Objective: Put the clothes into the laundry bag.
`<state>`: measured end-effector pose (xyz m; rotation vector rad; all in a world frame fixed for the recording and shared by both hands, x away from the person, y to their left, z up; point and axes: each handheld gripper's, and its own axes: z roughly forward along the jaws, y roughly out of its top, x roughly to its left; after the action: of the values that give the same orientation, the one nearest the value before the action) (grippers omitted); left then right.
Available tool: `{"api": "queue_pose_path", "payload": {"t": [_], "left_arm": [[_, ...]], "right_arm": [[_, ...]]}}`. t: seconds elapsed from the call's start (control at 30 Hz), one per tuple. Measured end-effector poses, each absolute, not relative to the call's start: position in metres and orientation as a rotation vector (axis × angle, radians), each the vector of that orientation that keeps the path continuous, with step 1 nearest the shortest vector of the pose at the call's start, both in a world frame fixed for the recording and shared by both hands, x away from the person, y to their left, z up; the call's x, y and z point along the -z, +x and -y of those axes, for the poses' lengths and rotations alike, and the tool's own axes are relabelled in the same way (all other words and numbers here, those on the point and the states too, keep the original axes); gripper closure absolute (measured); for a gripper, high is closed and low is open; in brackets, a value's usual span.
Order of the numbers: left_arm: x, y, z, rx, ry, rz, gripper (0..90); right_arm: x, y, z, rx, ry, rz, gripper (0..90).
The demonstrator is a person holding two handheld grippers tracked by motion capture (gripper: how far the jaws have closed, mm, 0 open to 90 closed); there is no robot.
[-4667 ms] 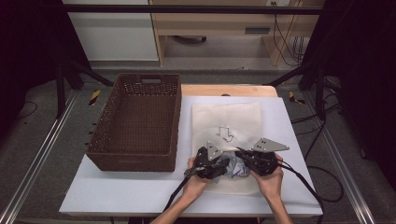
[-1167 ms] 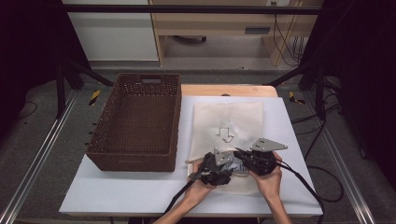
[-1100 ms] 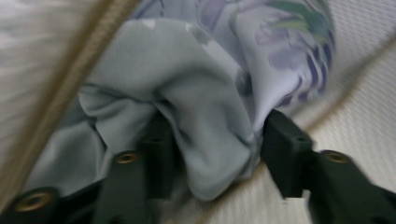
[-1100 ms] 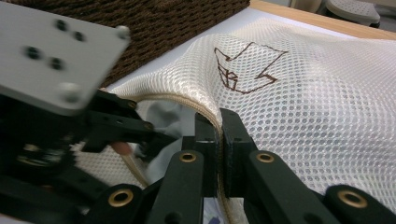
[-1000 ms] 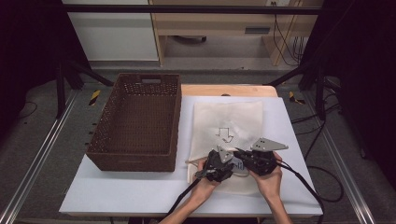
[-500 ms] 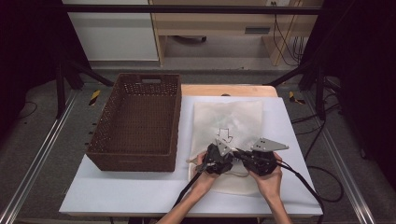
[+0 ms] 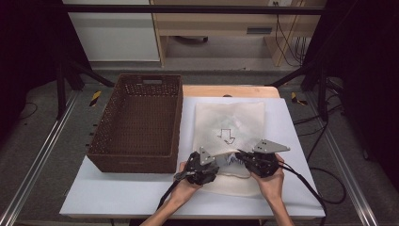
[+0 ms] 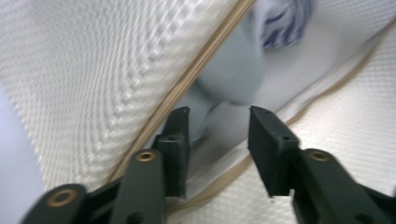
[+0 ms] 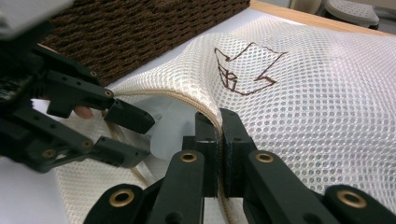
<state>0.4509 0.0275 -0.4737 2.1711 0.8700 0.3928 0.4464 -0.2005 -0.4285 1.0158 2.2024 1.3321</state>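
Brown basket (image 7: 136, 122) at table's left. Left gripper (image 7: 210, 165) low at the mesh bag (image 7: 230, 125) mouth, jaws apart, just been closing, pads pressing nothing; since a second ago it has shifted up toward the opening. Left gripper view: pale garment (image 8: 233, 74) inside. Right gripper (image 9: 218, 128) clamped on bag's zipper edge.

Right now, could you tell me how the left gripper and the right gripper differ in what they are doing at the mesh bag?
The right gripper has its fingers pinched shut on the upper edge of the mesh bag, lifting it. The left gripper has its fingers apart, pressing on nothing, and they have just been closing.

The right gripper holds the bag's rim; the left gripper reaches into the opening toward the pale cloth inside.

Both are at the bag's near end.
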Motion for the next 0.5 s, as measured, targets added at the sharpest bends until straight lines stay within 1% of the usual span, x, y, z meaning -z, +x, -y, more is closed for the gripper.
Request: {"api": "queue_pose_path", "payload": {"t": [0.03,0.1,0.2,0.3,0.43,0.5], "left_arm": [[0.477,0.452,-0.025,-0.411,2.18,-0.879,63.4],[0.48,0.453,-0.02,-0.441,2.184,-0.896,69.8],[0.474,0.454,-0.012,-0.44,2.177,-0.91,79.1],[0.468,0.453,0.0,-0.451,2.176,-0.89,83.9],[0.466,0.457,0.015,-0.51,2.167,-0.898,84.9],[0.468,0.464,0.019,-0.518,2.16,-0.92,85.1]], "right_arm": [[0.428,0.447,0.201,-1.333,1.016,-2.201,87.6],[0.428,0.446,0.2,-1.333,1.017,-2.202,87.6],[0.428,0.446,0.2,-1.333,1.017,-2.204,87.6],[0.428,0.446,0.201,-1.332,1.017,-2.203,87.7],[0.428,0.446,0.201,-1.337,1.019,-2.202,87.6],[0.428,0.446,0.201,-1.337,1.019,-2.2,87.6]]}}
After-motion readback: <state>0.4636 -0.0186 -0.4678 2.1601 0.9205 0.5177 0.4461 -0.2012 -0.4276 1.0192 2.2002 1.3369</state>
